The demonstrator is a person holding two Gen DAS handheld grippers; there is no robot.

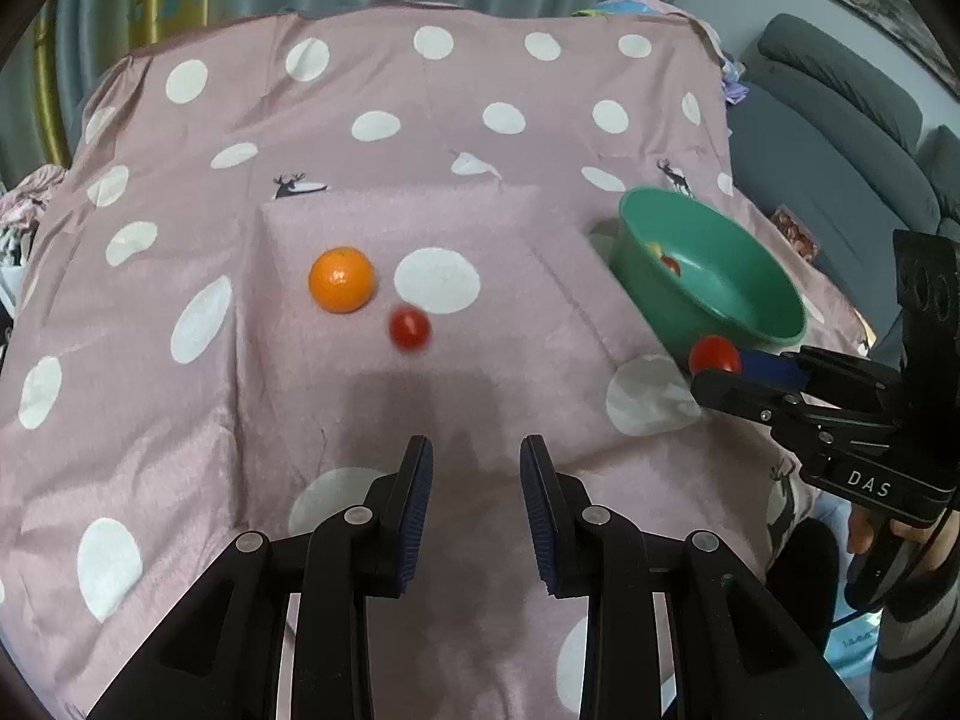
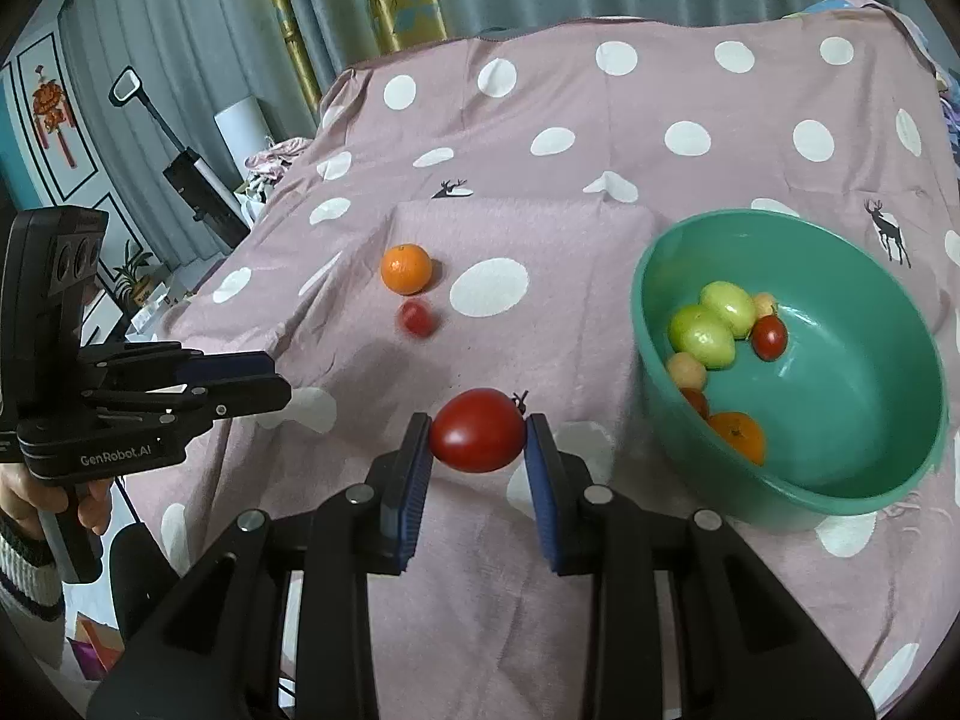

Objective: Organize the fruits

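We are cataloguing a right black gripper [image 2: 478,438] lettered "DAS", clamping a glossy red tomato [image 2: 477,430] beside the green plastic bowl [image 2: 864,483]. We are noting the left black gripper [image 1: 476,465] lettered "GenRobot.AI", jaws nearly together on nothing, above the pink dotted cloth [image 1: 180,420].

Right gripper [image 2: 478,438] clamped on a red tomato [image 2: 477,431], pads touching both its sides, above the pink dotted cloth [image 2: 600,120]. Green bowl [image 2: 900,480] at 3 o'clock from it, holding two green fruits [image 2: 714,324], a small red tomato [image 2: 769,337], an orange and pale small fruits. Loose orange [image 2: 407,269] at 11 o'clock, blurred small tomato [image 2: 416,318] just below it. Left gripper [image 2: 264,384] at 9 o'clock, jaws together, nothing in them.
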